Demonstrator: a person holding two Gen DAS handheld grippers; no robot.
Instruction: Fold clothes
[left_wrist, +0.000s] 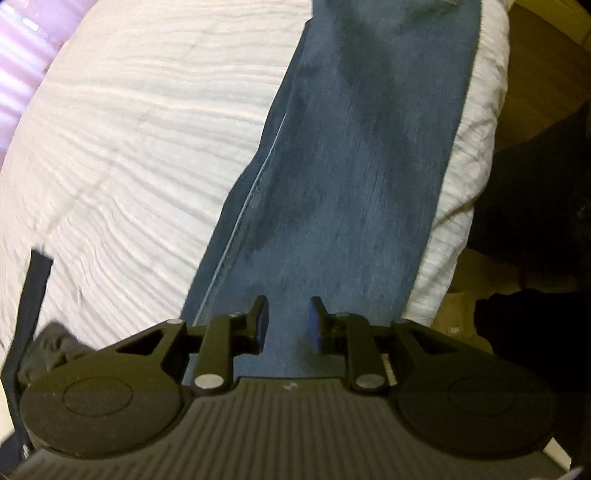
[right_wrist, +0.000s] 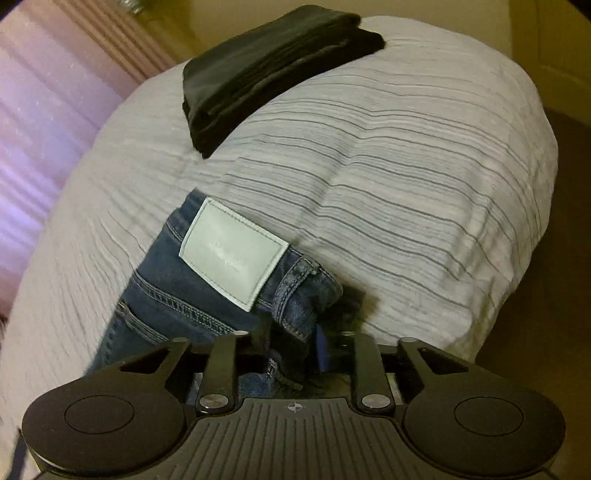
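A pair of blue jeans (left_wrist: 354, 177) lies stretched out along the right side of a white ribbed bedspread (left_wrist: 147, 147). My left gripper (left_wrist: 287, 319) hovers over the leg end of the jeans with its jaws apart and nothing between them. In the right wrist view, my right gripper (right_wrist: 291, 343) is shut on the waistband (right_wrist: 295, 295) of the jeans, next to the pale leather label (right_wrist: 232, 251). The fingertips are partly buried in the denim.
A stack of folded black clothes (right_wrist: 269, 70) sits at the far end of the bed (right_wrist: 406, 166). Pink curtains (right_wrist: 44, 103) hang on the left. The bed edge and the floor (left_wrist: 535, 92) are on the right. A dark strap (left_wrist: 29, 314) lies at the left.
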